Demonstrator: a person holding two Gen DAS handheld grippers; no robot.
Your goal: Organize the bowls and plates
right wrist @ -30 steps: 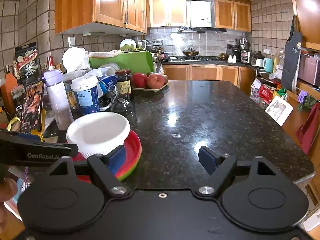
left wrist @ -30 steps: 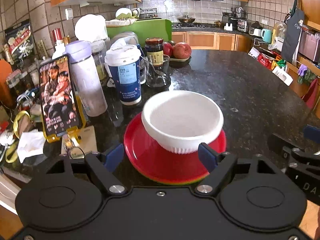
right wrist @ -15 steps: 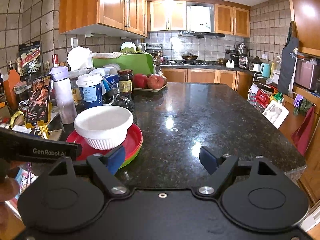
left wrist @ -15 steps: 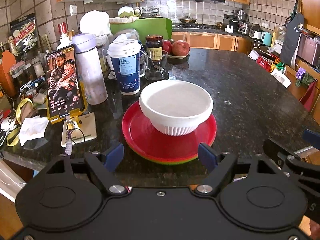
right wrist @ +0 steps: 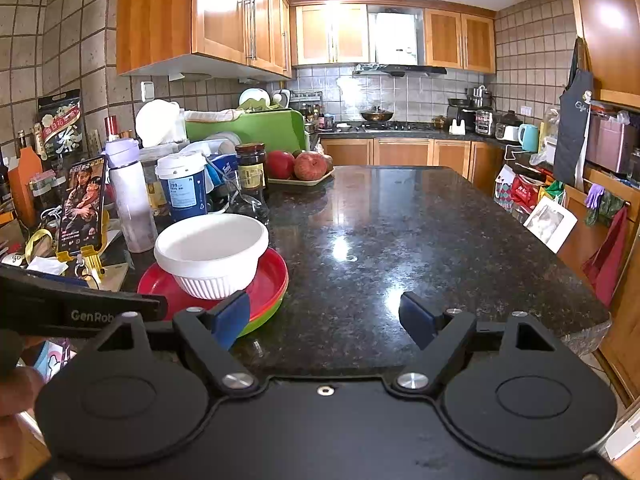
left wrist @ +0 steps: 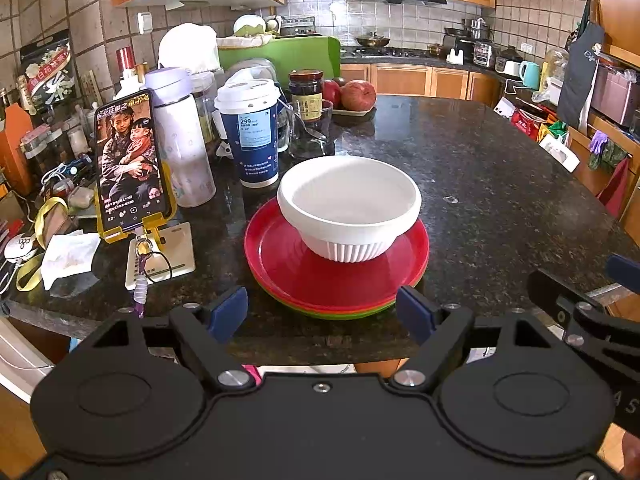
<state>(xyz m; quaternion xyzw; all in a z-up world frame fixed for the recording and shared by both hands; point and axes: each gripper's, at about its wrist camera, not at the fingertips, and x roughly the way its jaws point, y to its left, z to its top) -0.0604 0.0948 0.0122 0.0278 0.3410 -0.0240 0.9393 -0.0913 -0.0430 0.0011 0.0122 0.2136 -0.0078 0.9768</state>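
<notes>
A white ribbed bowl [left wrist: 349,206] stands upright on a stack of plates [left wrist: 296,276], red on top with orange and green rims below, near the front edge of the dark granite counter [left wrist: 480,184]. My left gripper [left wrist: 324,310] is open and empty, just in front of the stack and off the counter edge. The bowl [right wrist: 212,252] and the plate stack [right wrist: 272,284] also show at the left in the right wrist view. My right gripper [right wrist: 324,320] is open and empty, to the right of the stack over the counter's front edge [right wrist: 400,364].
Left of the stack stand a phone on a yellow stand [left wrist: 130,164], a lilac bottle [left wrist: 180,140], a blue paper cup [left wrist: 252,132], a jar [left wrist: 306,88] and a tray of apples [left wrist: 358,96]. The left gripper's body [right wrist: 72,308] reaches in at the right view's left.
Both grippers have drawn back from the bowl and plates, toward and past the counter's front edge. The bowl and plate stack have stayed in place.
</notes>
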